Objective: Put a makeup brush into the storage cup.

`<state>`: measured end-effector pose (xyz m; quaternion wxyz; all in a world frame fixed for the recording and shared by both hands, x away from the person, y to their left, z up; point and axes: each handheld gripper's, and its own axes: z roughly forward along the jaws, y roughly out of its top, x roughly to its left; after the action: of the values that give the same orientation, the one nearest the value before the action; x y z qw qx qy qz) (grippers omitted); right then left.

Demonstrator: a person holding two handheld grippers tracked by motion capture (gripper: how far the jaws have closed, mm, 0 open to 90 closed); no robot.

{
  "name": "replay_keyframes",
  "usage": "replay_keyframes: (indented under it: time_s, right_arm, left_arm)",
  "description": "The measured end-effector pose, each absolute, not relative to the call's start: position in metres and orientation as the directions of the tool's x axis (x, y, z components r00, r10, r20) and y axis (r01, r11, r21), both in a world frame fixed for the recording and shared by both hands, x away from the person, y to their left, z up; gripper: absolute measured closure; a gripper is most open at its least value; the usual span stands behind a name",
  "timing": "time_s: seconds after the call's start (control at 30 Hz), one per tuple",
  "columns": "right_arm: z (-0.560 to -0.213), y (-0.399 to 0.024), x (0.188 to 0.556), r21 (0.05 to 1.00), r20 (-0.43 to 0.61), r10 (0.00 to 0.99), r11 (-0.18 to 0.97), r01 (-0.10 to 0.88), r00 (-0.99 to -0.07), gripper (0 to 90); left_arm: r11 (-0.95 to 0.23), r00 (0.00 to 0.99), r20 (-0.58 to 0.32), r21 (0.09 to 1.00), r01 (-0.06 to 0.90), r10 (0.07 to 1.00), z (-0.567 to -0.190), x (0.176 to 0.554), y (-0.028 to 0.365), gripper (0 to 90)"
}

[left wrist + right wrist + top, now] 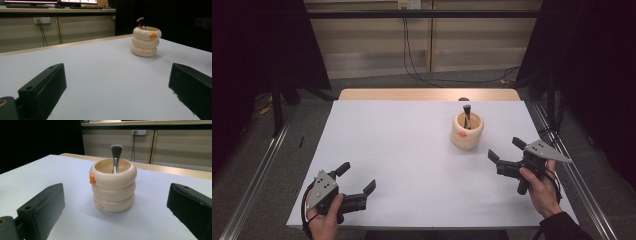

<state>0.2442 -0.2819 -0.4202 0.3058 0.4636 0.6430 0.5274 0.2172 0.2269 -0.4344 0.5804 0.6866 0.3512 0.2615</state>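
Holder (113,186) | ahead of right gripper (507,152) | jaws apart, untouched

Left tool (358,177): held in the person's left hand (326,220) at the near left of the bench, jaws spread wide apart and empty, pointing forward and to the right; grey three-cornered plate on top, cable looping beside the wrist. Right tool (503,149): held in the right hand (542,187) at the right edge of the bench (dark sleeve at the forearm), jaws likewise wide apart and empty, pointing left and slightly away; grey plate uppermost. The two tools are well apart from each other.
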Motion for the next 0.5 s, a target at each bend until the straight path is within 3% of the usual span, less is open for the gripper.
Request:
replay_keyframes:
  time_s: [0.5]
  right_arm:
    - [-0.429, -0.295, 0.209, 0.960, 0.102, 0.922, 0.007, 0.280, -0.374, 1.0]
  left_arm:
    - [-0.083, 0.616, -0.043, 0.981, 0.175, 0.787, -0.434, 0.216, 0.228, 1.4]
